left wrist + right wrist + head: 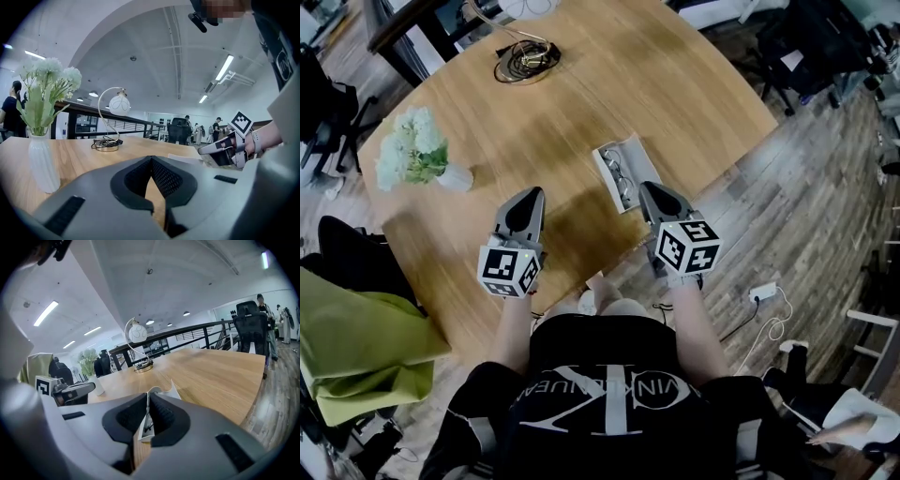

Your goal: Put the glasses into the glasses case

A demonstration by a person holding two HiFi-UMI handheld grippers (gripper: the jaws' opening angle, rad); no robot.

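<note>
The white glasses case (605,167) lies open near the table's front edge, and the dark-framed glasses (623,180) rest inside it. My right gripper (649,187) hovers just at the near end of the case, its jaws drawn together with nothing gripped; in the right gripper view (148,397) the case (164,391) shows just beyond the tips. My left gripper (530,194) hangs over bare wood to the left of the case, jaws (151,159) meeting at the tips, empty. The left gripper view catches the right gripper (211,150) off to its right.
A white vase of pale flowers (417,150) stands at the table's left. A curved lamp with a coiled cable (527,58) sits at the far side. A yellow-green cloth (356,347) drapes a chair at the left. The table edge runs close to the person's body.
</note>
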